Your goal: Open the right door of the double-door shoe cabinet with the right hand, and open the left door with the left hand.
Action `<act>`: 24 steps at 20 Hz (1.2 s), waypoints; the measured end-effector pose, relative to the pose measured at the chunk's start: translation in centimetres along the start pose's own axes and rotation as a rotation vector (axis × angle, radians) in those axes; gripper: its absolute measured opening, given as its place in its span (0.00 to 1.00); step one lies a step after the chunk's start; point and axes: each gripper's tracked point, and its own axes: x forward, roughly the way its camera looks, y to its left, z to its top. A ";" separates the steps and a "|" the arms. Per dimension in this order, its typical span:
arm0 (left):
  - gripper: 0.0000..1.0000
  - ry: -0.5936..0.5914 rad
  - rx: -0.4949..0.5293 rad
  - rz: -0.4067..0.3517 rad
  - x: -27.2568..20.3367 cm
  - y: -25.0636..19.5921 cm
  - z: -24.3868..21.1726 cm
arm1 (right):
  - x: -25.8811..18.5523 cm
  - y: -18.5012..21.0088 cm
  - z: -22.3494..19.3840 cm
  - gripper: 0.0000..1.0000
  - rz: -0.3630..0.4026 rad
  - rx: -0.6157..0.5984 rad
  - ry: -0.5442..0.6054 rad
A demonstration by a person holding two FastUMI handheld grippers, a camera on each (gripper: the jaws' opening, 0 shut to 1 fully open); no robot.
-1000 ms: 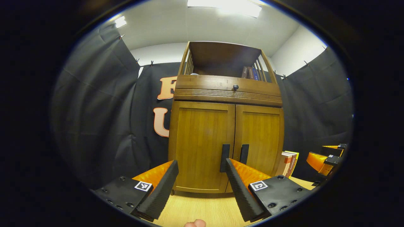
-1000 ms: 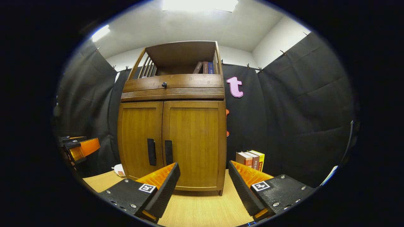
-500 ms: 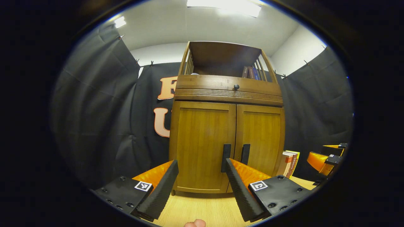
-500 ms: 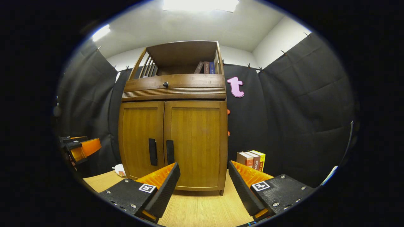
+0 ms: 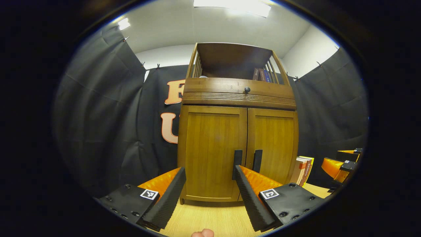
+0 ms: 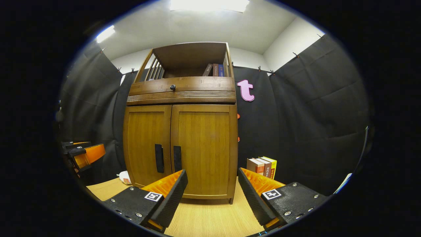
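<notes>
Nothing done yet: both shoe cabinet [image 6: 180,131] doors closed, left gripper [image 5: 208,194] and right gripper [image 6: 212,197] spread apart, holding nothing, short of the handles [image 6: 168,158]

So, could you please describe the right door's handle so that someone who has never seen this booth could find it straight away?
Find the tall wooden shoe cabinet standing on the light wooden tabletop, then its two closed lower doors. Where they meet, two dark vertical bar handles stand side by side, low on the doors. The right door handle is the right-hand bar, on the right door; its twin, the left door handle, sits across the seam.
</notes>
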 end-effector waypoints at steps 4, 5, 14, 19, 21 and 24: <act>0.94 -0.003 0.000 -0.006 0.3 -0.1 0.1 | 0.1 0.1 -0.1 0.94 -0.001 -0.001 0.002; 0.99 -0.004 0.001 -0.005 0.3 -0.1 0.1 | 0.2 0.1 -0.1 0.94 0.000 -0.001 0.004; 0.94 0.002 0.000 -0.002 0.6 0.2 -0.2 | 1.2 0.4 0.0 0.94 0.019 -0.029 0.009; 0.96 0.000 0.005 -0.002 0.9 0.0 -0.5 | 3.5 1.8 1.3 0.94 0.070 -0.059 -0.019; 0.96 -0.002 0.005 -0.004 1.0 -0.1 -0.5 | 5.0 2.8 2.0 0.99 0.102 -0.055 -0.031; 0.96 -0.006 0.006 -0.006 1.0 -0.2 -0.3 | 7.6 4.2 2.8 0.94 0.140 -0.046 -0.047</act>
